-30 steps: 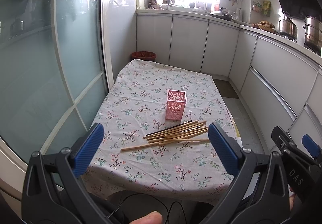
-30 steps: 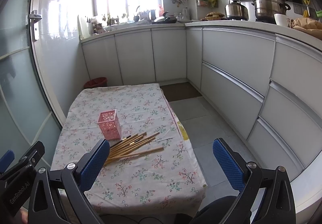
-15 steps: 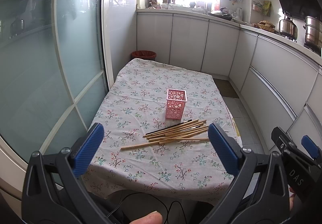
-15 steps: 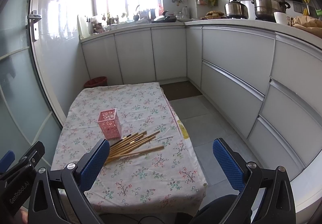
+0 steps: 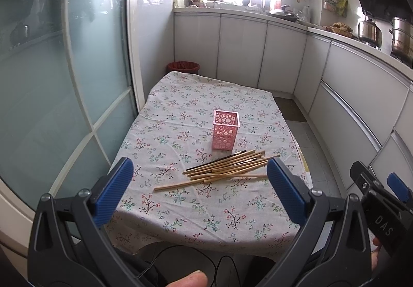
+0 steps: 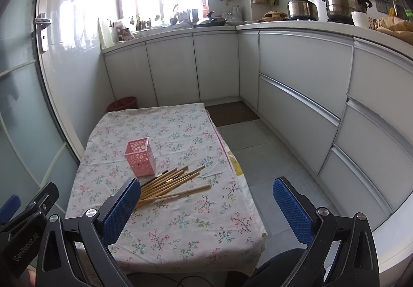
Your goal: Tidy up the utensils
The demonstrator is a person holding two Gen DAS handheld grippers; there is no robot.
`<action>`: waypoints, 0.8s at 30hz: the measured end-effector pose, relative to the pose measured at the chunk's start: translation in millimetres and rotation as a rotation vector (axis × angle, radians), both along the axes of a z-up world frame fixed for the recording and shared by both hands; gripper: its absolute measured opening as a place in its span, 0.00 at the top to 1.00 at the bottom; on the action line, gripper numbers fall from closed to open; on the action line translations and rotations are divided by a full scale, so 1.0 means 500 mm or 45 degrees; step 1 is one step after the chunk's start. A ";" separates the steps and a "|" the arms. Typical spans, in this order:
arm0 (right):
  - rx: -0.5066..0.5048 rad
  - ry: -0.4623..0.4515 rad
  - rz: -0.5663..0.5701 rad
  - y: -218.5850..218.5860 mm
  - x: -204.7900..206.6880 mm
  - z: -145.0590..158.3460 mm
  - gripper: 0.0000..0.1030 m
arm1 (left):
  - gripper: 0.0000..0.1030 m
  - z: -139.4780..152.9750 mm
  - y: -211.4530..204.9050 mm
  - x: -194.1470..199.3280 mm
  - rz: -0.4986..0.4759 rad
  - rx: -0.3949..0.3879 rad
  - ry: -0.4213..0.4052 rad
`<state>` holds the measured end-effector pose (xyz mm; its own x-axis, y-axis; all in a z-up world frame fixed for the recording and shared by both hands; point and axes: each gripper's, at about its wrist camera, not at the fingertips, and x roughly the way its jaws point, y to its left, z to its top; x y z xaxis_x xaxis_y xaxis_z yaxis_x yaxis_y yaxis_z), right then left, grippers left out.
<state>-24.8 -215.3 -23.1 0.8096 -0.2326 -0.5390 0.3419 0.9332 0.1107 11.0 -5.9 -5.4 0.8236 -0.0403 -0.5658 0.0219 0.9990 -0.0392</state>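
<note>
Kitchen, floral-clothed table (image 5: 180,199): loose chopsticks (image 5: 227,167) lie ahead between the fingers of the left gripper (image 5: 200,189), pink holder (image 5: 225,129) empty just beyond them. Left gripper and right gripper (image 6: 206,203) both spread wide, empty; nothing sorted yet.

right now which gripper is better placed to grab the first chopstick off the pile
Probably the left. The left gripper is open and looks straight over the chopsticks, which lie between its fingers in its view. The right gripper, also open, points off the table's right edge, with the pile toward its left finger.
</note>
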 end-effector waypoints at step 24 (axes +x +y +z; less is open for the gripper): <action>1.298 0.242 0.003 -0.322 0.281 -0.354 0.00 | 0.00 -0.318 -0.366 0.501 -0.893 0.317 1.070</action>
<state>115.9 -376.4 -200.2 0.6902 0.4073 -0.5981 0.4347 0.4274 0.7927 261.4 -188.9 -164.4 0.0159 -0.1531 -0.9881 0.6432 0.7582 -0.1072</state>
